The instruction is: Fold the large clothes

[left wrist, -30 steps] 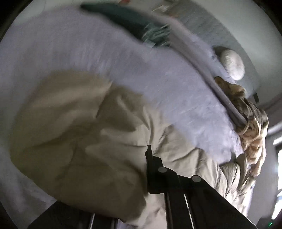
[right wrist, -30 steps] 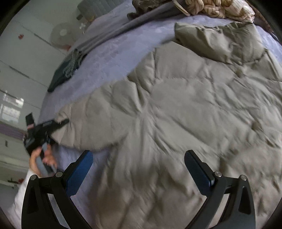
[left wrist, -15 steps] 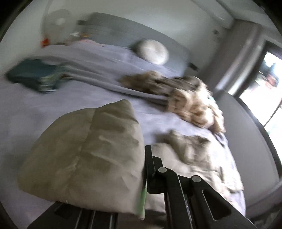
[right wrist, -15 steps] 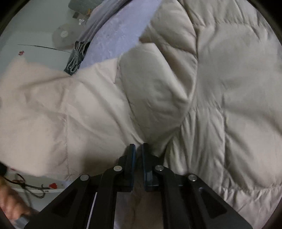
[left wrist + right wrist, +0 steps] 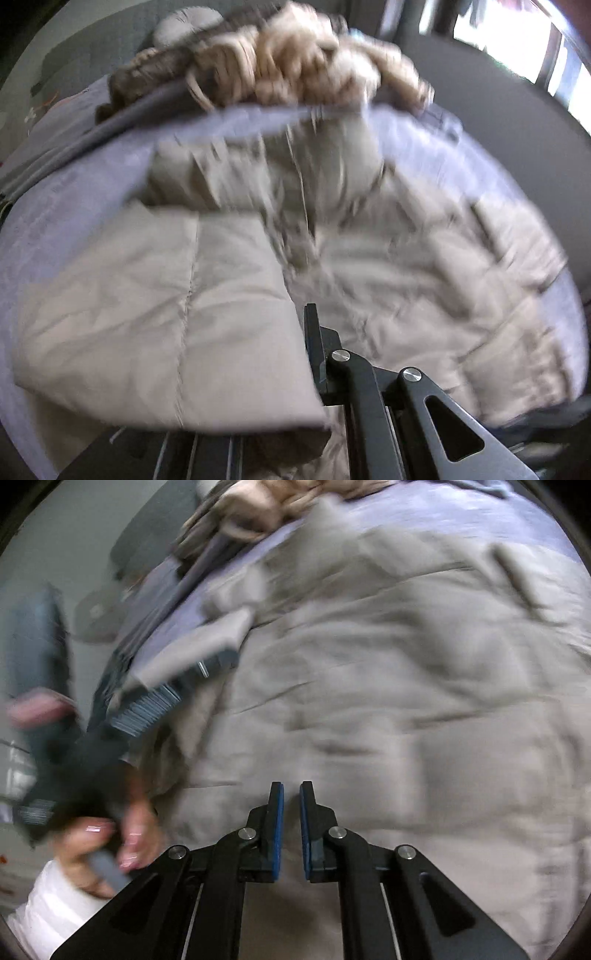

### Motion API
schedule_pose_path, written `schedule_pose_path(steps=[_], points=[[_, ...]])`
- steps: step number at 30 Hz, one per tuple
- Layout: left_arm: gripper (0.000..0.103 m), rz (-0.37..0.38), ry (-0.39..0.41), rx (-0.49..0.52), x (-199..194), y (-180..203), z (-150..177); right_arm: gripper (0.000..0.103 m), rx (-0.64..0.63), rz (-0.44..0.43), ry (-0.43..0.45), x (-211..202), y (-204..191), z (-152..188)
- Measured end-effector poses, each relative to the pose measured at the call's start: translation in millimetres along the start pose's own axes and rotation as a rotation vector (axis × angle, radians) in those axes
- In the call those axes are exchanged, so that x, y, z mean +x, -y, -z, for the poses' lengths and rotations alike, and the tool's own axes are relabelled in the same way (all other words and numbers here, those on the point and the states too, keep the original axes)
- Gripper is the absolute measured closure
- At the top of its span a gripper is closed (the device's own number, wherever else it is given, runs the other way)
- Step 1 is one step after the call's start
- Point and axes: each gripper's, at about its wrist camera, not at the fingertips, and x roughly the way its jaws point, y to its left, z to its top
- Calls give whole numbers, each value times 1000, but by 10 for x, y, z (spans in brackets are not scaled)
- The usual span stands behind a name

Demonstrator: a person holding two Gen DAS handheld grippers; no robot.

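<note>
A large beige quilted jacket (image 5: 388,280) lies spread on the lavender bed (image 5: 66,192). My left gripper (image 5: 308,354) is shut on a folded flap of the jacket (image 5: 166,325) and holds it lifted over the rest; only its right finger shows. In the right wrist view the jacket (image 5: 406,701) fills the frame. My right gripper (image 5: 291,830) has its blue-padded fingers nearly together over the jacket, with a thin gap and no fabric visible between them. The left gripper (image 5: 207,668) also shows there at left, held by a hand (image 5: 107,845), with the flap in it.
A tan knitted blanket (image 5: 295,62) and a grey cover (image 5: 122,118) are heaped at the bed's far end, near a round pillow (image 5: 184,22). A window (image 5: 554,55) is at the far right. Both views are motion-blurred.
My left gripper has swung the held flap over the jacket toward the right. My right gripper went from wide open to closed, and its jaws now stand slightly apart with no fabric between them.
</note>
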Motion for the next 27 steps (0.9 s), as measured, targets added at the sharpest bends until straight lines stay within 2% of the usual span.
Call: schedule_pose_path(steps=[2,3,4,5,6,7,8,10,12,14,16,17,18,19,21,24,27], points=[[93,-52,-25,28,112,41,128,94,22,20,8,-73,135,-29],[90,-58,-20,35,131,58,124,94,32,24,9,-94,228,-4],[80,-53,-14,45,127,67,116,94,40,27,9,-119,339,7],[45,-34,-11,57,90,76,121,94,48,31,9,-117,365,-6],[4,-12,-5,69,49,98,125,94,50,32,8,-148,442,-8],[0,-17,27,78,-81,109,153,94,51,35,9,-146,435,-29],[0,-28,62,91,-199,114,180,93,49,36,12,-170,461,-36],[0,-26,74,121,-422,103,236,93,33,45,14,-253,508,-161],[0,-4,101,88,-684,-84,315,93,1,59,16,-342,592,-90],[0,-6,120,23,-921,-374,410,92,-63,81,14,-393,487,-61],[0,-44,121,-72,-1007,-796,401,72,-171,105,20,-372,207,-106],[0,-49,110,-153,-1060,-1083,457,43,-215,112,27,-365,95,-107],[1,-51,102,-207,-1068,-1277,483,20,-279,120,42,-342,-93,-115],[6,-67,93,-295,-1068,-1560,544,19,-345,120,65,-320,-283,-106],[39,-74,51,-439,-988,-2022,702,19,-492,154,96,-231,-659,-43],[43,-50,9,-563,-779,-2358,883,19,-705,272,106,89,-1156,90],[43,-86,-16,-557,-607,-2365,975,19,-872,400,108,508,-1478,204]])
